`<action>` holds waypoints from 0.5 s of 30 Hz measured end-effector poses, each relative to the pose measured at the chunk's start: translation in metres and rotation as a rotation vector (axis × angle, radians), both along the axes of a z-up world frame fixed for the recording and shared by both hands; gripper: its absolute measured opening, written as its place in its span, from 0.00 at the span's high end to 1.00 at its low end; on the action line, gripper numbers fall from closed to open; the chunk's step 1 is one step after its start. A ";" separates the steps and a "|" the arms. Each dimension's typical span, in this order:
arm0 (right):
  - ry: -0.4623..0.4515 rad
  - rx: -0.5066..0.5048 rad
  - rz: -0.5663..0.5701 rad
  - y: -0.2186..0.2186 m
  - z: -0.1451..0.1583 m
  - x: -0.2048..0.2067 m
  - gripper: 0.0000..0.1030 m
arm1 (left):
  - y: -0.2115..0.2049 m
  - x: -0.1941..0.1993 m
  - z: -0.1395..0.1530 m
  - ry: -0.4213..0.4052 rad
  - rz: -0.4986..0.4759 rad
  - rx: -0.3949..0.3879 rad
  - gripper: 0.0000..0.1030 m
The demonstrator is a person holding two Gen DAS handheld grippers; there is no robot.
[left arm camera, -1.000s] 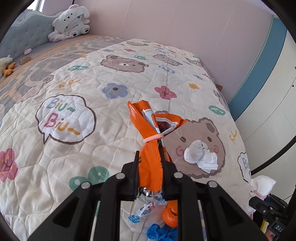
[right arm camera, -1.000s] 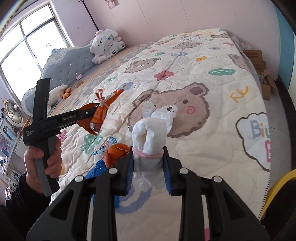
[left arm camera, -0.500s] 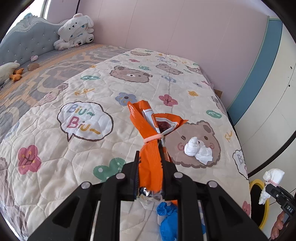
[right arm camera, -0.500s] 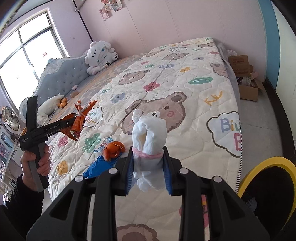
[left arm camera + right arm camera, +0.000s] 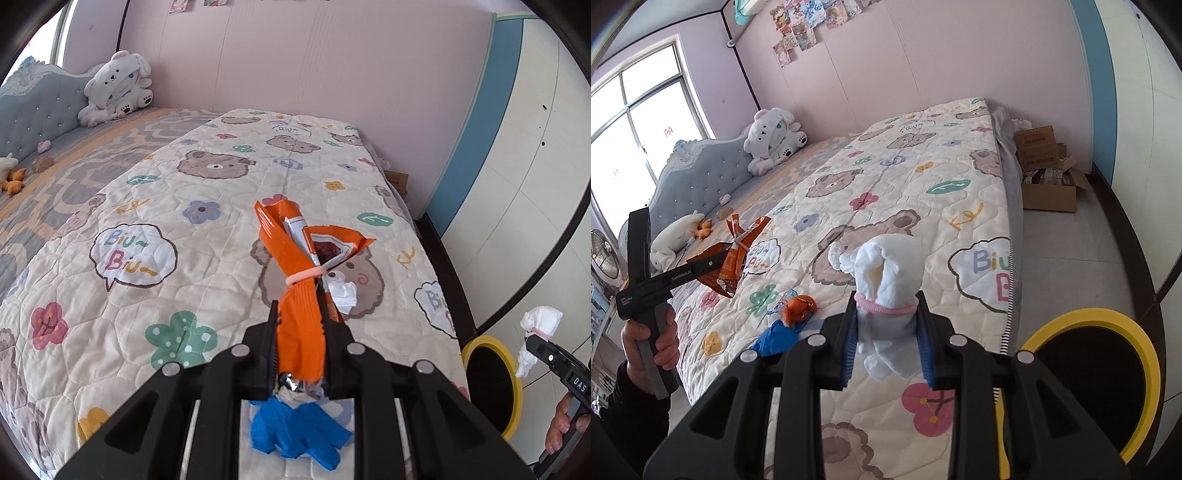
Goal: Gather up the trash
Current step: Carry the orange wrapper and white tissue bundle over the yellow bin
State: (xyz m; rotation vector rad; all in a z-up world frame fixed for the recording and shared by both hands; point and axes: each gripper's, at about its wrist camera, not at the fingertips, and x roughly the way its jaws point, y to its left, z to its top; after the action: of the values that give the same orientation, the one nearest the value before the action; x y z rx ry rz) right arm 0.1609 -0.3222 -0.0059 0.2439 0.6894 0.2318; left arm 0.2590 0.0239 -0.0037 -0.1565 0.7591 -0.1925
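My left gripper (image 5: 300,317) is shut on an orange snack wrapper (image 5: 295,273) bound with a rubber band, held above the bed; it also shows in the right wrist view (image 5: 735,254). My right gripper (image 5: 888,314) is shut on a white tissue bundle (image 5: 886,273) with a pink band, held above the bed's foot corner; it shows in the left wrist view (image 5: 537,325) too. A yellow-rimmed black trash bin (image 5: 1108,373) stands on the floor at lower right. A white crumpled tissue (image 5: 343,293), an orange scrap (image 5: 799,308) and blue trash (image 5: 295,430) lie on the quilt.
The bed (image 5: 147,221) has a bear-print quilt, a white plush toy (image 5: 772,140) and small toys by the grey headboard. Cardboard boxes (image 5: 1045,166) sit on the floor beyond the bed. A wall and wardrobe (image 5: 517,184) stand to the right.
Both grippers have pulled back and risen from the bed with their loads. The right gripper has moved toward the yellow bin, which now shows more fully.
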 end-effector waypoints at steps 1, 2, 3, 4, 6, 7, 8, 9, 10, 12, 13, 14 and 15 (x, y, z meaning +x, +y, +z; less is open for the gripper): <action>-0.002 0.000 -0.007 -0.004 0.001 -0.003 0.74 | -0.006 -0.002 0.002 -0.004 -0.013 -0.003 0.84; -0.005 0.000 -0.017 -0.010 0.002 -0.006 0.74 | -0.013 -0.005 0.004 -0.007 -0.025 -0.004 0.84; -0.006 0.000 -0.025 -0.015 0.004 -0.009 0.74 | -0.020 -0.008 0.006 -0.011 -0.036 -0.004 0.84; -0.008 0.001 -0.033 -0.019 0.005 -0.011 0.74 | -0.027 -0.010 0.007 -0.014 -0.050 -0.006 0.84; -0.014 0.000 -0.051 -0.030 0.006 -0.016 0.74 | -0.042 -0.014 0.010 -0.019 -0.080 -0.006 0.84; -0.017 -0.001 -0.059 -0.034 0.007 -0.018 0.74 | -0.050 -0.016 0.011 -0.023 -0.095 -0.006 0.84; -0.020 -0.001 -0.070 -0.040 0.008 -0.021 0.74 | -0.059 -0.018 0.012 -0.026 -0.111 -0.005 0.84; -0.023 0.000 -0.080 -0.046 0.009 -0.024 0.74 | -0.067 -0.020 0.014 -0.031 -0.127 -0.004 0.84; -0.023 0.001 -0.086 -0.050 0.009 -0.026 0.74 | -0.075 -0.021 0.015 -0.036 -0.143 -0.003 0.84; -0.025 0.001 -0.105 -0.061 0.009 -0.031 0.74 | -0.092 -0.024 0.018 -0.049 -0.170 0.007 0.84; -0.024 0.000 -0.115 -0.067 0.008 -0.033 0.74 | -0.101 -0.025 0.018 -0.054 -0.184 0.009 0.84; -0.023 0.002 -0.128 -0.073 0.008 -0.036 0.74 | -0.109 -0.026 0.019 -0.057 -0.199 0.008 0.84; -0.021 0.004 -0.136 -0.078 0.007 -0.037 0.74 | -0.117 -0.027 0.019 -0.059 -0.214 0.005 0.84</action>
State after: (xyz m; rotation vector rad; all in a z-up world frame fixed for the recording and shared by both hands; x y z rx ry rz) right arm 0.1235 -0.4006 0.0011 0.2907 0.6490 0.1061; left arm 0.2320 -0.0929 0.0156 -0.0637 0.7168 -0.3969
